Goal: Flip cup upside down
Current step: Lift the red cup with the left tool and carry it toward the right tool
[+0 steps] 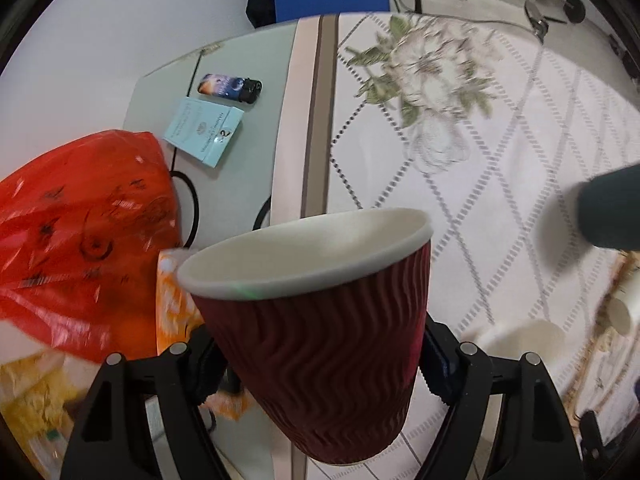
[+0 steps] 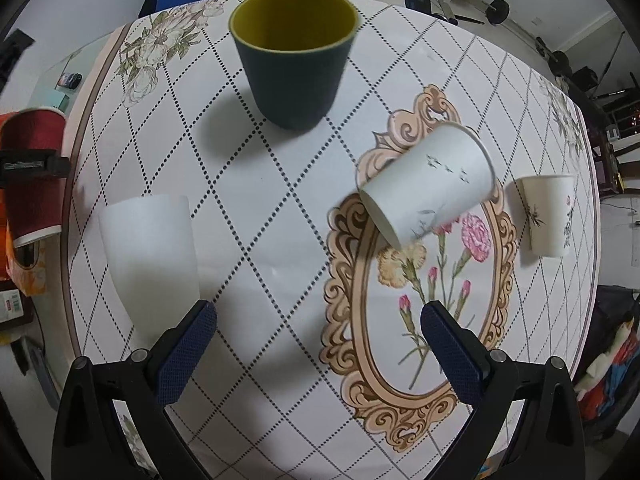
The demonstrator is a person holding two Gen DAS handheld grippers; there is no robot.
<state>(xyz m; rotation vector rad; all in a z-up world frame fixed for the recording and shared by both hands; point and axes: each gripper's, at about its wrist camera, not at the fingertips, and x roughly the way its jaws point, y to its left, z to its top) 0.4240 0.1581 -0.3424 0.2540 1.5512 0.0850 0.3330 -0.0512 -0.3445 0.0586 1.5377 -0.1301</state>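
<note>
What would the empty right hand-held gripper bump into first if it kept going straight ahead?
Probably the tablecloth, because the right hand-held gripper is open and looks down at a bare patch. Further along that line stands the dark green cup. Depth is hard to judge in this view.

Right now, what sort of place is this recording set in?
Probably a room in a home used for living and exercise: a table under a floral tablecloth holds assorted cups, dumbbells and gym gear sit beyond it, and a red plastic bag lies beside the table.
</note>
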